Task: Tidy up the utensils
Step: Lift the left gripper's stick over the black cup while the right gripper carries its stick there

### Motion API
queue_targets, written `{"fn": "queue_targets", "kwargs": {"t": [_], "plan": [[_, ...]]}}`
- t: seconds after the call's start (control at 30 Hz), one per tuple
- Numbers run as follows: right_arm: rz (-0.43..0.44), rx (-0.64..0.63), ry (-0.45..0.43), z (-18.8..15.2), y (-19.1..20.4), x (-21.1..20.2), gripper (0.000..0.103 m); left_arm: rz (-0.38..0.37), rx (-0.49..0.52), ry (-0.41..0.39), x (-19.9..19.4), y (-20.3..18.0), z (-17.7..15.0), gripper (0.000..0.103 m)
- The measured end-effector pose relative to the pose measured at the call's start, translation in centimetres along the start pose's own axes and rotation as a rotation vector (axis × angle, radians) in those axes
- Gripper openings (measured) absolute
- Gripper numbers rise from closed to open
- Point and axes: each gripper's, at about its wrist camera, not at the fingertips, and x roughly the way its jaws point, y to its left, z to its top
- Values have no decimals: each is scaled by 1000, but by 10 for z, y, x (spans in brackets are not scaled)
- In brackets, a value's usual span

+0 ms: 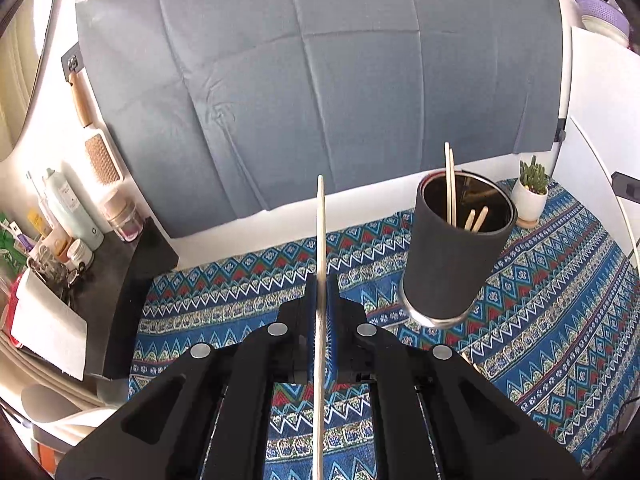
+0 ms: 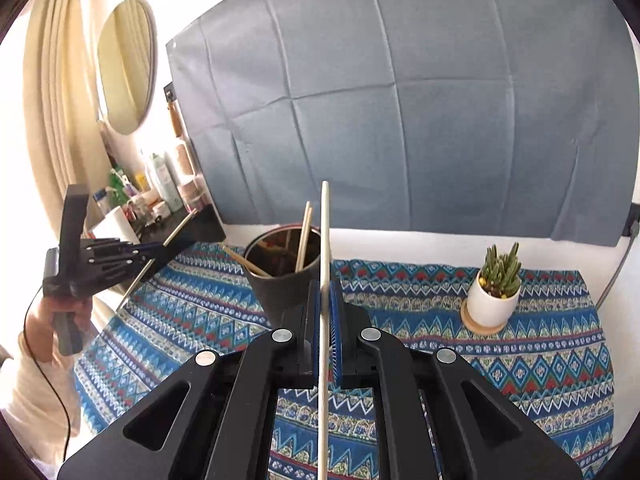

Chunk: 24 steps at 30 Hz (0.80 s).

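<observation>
Hanging behind everything, a creased grey sheet (image 1: 312, 80) covers the wall at the back of the counter (image 2: 440, 236). Below it a blue patterned cloth (image 1: 560, 280) with zigzag and diamond bands is spread over the counter top. At the left end of the counter a dark shelf (image 1: 120, 276) carries bottles and jars, with a wooden brush (image 1: 96, 140) hung on the wall above them; from the right wrist view an oval mirror (image 2: 126, 64) and a cream curtain (image 2: 52, 80) show beyond that.

On the cloth stands a black holder (image 1: 452, 264) with a metal base, upright, with several chopsticks (image 1: 450, 184) leaning inside it, two reaching above the rim. Near it, toward the right end of the cloth, a small cactus (image 2: 500, 268) sits in a white pot (image 2: 490, 308) on a round wooden coaster.

Each gripper is clamped on one pale chopstick. The left gripper (image 1: 321, 280) pinches its chopstick (image 1: 320, 220) between blue pads, the stick running straight up past the fingertips, with the holder ahead and to its right. The right gripper (image 2: 326, 286) likewise holds its chopstick (image 2: 325, 232) between the pads, the tip rising in front of the holder, which is just ahead and slightly left. From the right wrist view the left gripper is at the far left, in a hand (image 2: 60, 316) above the cloth's edge, its stick slanting.
</observation>
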Motion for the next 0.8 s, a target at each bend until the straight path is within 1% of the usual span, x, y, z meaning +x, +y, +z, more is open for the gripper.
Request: {"fn": "queue_targets", "kwargs": {"t": [0.07,0.13,0.23,0.37,0.43,0.47,0.53,0.6,0.63,0.67,0.7,0.73,0.8], "plan": [[6,-9,-27,9,2,3,5,0,-4,-17,-1,-1,12,5],[16,4,-73,19,1,6,5,-17,3,-48,-3,-5,23,5],[73,39,-142,31,-4,11,5,-37,18,-107,-7,-12,39,5],[110,39,-186,44,-4,23,5,-84,-3,-169,-3,-13,57,5],[108,41,-210,50,-4,29,5,-89,-9,-205,-1,-15,63,5],[118,47,-220,53,-5,31,5,-112,-20,-223,1,-16,65,5],[142,73,-246,57,-7,35,5,-182,-43,-283,1,-15,69,5],[170,99,-281,60,-10,39,5,-207,-83,-384,0,-16,70,5],[189,113,-302,61,-11,42,5,-238,-96,-427,1,-17,69,5],[204,128,-323,62,-13,44,5,-286,-97,-469,2,-19,67,5],[224,144,-353,62,-15,47,5,-307,-92,-512,2,-23,65,5],[251,159,-392,60,-16,48,5,-299,-87,-539,4,-27,64,5],[269,195,-487,54,-19,50,5,-312,-79,-554,11,-34,65,5]]}}
